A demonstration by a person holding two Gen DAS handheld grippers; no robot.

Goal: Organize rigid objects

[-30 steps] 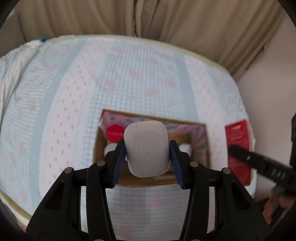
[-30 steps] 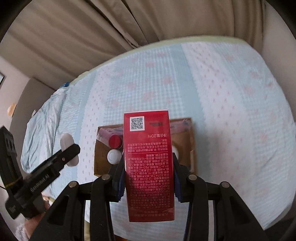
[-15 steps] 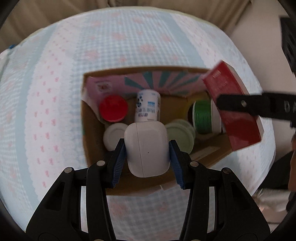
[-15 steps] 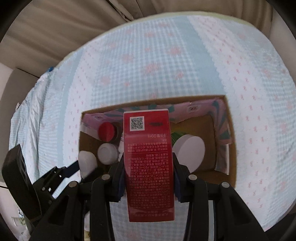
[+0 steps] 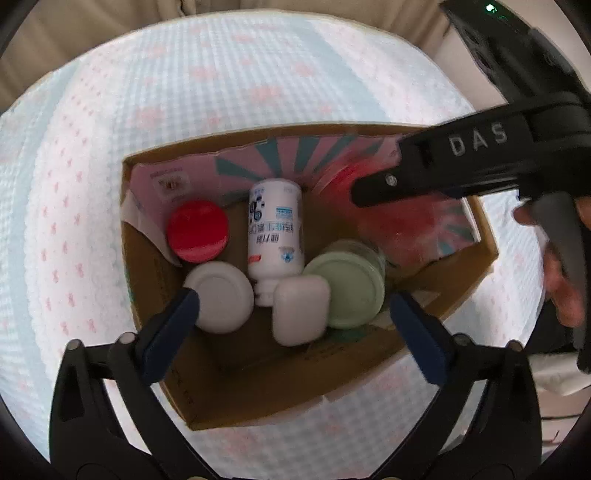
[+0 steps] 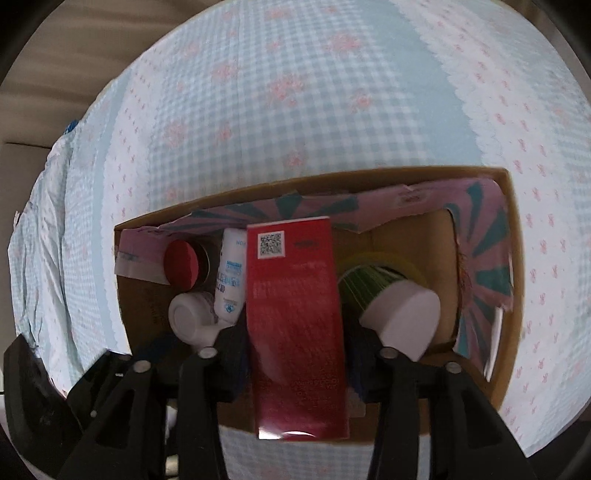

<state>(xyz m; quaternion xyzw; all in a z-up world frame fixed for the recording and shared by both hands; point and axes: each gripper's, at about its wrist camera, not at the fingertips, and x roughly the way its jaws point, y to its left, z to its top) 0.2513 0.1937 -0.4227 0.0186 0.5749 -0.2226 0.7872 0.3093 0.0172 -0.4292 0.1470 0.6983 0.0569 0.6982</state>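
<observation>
An open cardboard box [image 5: 280, 391] sits on a checked blue-and-pink bedspread. In the left wrist view my left gripper [image 5: 295, 314] is open above the box; the white earbud case [image 5: 300, 310] lies loose inside between a white-lidded jar [image 5: 218, 297] and a green-lidded jar [image 5: 347, 282]. A white bottle [image 5: 275, 229] and a red-lidded jar [image 5: 197, 230] lie behind. My right gripper [image 6: 297, 332] is shut on a red carton [image 6: 295, 314], held low in the box [image 6: 509, 236]; it shows blurred under the right gripper in the left wrist view [image 5: 391, 221].
The box is lined with pink and teal patterned paper [image 5: 295, 155]. A green cup with a white lid [image 6: 388, 295] lies at the right inside the box. Beige curtains [image 5: 110, 22] hang behind the bed.
My left gripper opened and let the white earbud case drop into the box. My right gripper moved the red carton down into the box's right side.
</observation>
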